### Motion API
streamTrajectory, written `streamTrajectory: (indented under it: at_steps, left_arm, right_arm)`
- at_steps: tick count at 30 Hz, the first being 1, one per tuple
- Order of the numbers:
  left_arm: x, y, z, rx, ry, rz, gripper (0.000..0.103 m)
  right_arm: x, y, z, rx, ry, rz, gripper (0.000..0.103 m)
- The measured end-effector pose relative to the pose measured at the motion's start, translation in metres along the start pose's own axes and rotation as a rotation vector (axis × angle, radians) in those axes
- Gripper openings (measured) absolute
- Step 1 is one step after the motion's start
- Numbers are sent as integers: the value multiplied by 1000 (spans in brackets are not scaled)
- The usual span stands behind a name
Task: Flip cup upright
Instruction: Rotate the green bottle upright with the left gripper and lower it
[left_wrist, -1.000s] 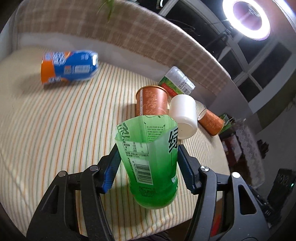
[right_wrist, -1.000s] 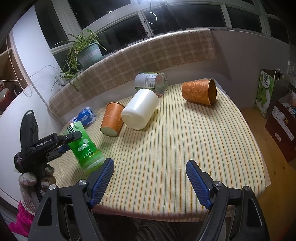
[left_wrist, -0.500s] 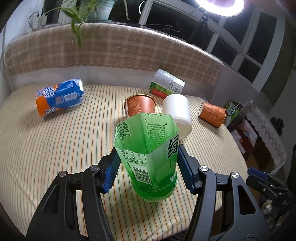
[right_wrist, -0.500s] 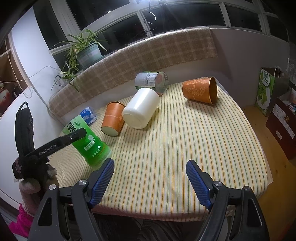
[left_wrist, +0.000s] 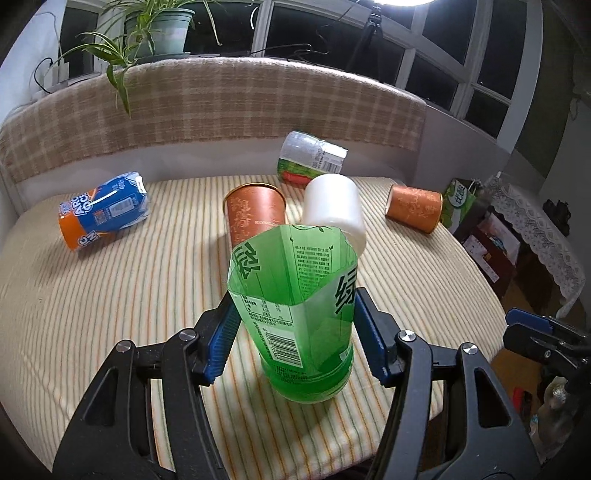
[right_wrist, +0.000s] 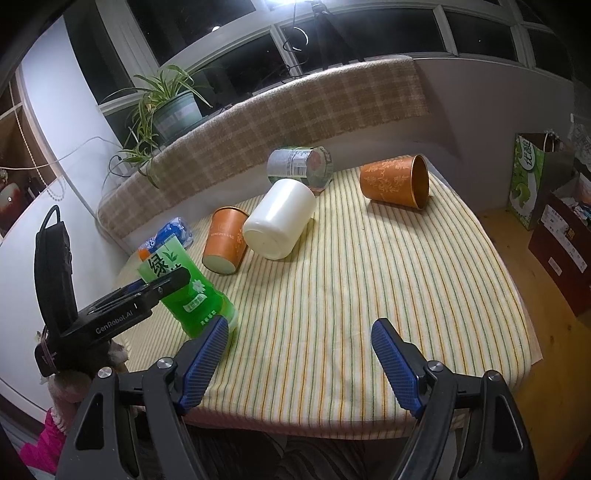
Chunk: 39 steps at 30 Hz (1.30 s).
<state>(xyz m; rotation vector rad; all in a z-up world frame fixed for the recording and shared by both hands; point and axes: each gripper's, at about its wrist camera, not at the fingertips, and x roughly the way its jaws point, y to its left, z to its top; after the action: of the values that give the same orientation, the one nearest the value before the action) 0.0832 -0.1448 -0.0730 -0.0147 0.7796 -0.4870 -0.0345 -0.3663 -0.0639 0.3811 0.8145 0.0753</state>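
My left gripper (left_wrist: 295, 343) is shut on a green cut-bottle cup (left_wrist: 295, 306). The cup stands nearly upright, open end up, its base on the striped tablecloth (left_wrist: 110, 295) near the front edge. In the right wrist view the same green cup (right_wrist: 184, 288) leans slightly, with the left gripper (right_wrist: 147, 295) clamped around it. My right gripper (right_wrist: 299, 362) is open and empty above the table's front edge, to the right of the green cup.
Lying on their sides are a blue-orange cup (left_wrist: 103, 214), a copper cup (left_wrist: 255, 214), a white cup (left_wrist: 332, 206), a green-label cup (left_wrist: 310, 158) and another copper cup (left_wrist: 413, 206). A plaid-covered bench back (left_wrist: 221, 107) borders the far side. Boxes (right_wrist: 561, 240) stand on the floor at right.
My left gripper has tilted the green cup from leaning to nearly upright and set its base on the cloth. The right gripper has stayed still.
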Motion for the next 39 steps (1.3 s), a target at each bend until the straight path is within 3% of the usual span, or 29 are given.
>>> streamTrajectory:
  at_steps: [14,17,19,26,39]
  left_arm:
    - [-1,-18,-7,46,-2,-16,63]
    - [-1,-20,-9,50,0,-20,69]
    - [-1,-22,-9,50,2,-25,79]
    - [0,-21,-12,33,25,-47,87]
    - [1,-13,-29,9,74,-62,89]
  right_arm:
    - [-4,0,-1,9,-7,-2,82]
    - [-5,0,-1,9,-10,-1,82]
    - [-6,0,-2,10,-12,-1,82]
    - [-6,-2,-3,16,-12,3,82]
    - [-8,3,-2,-1,-27,-7,82]
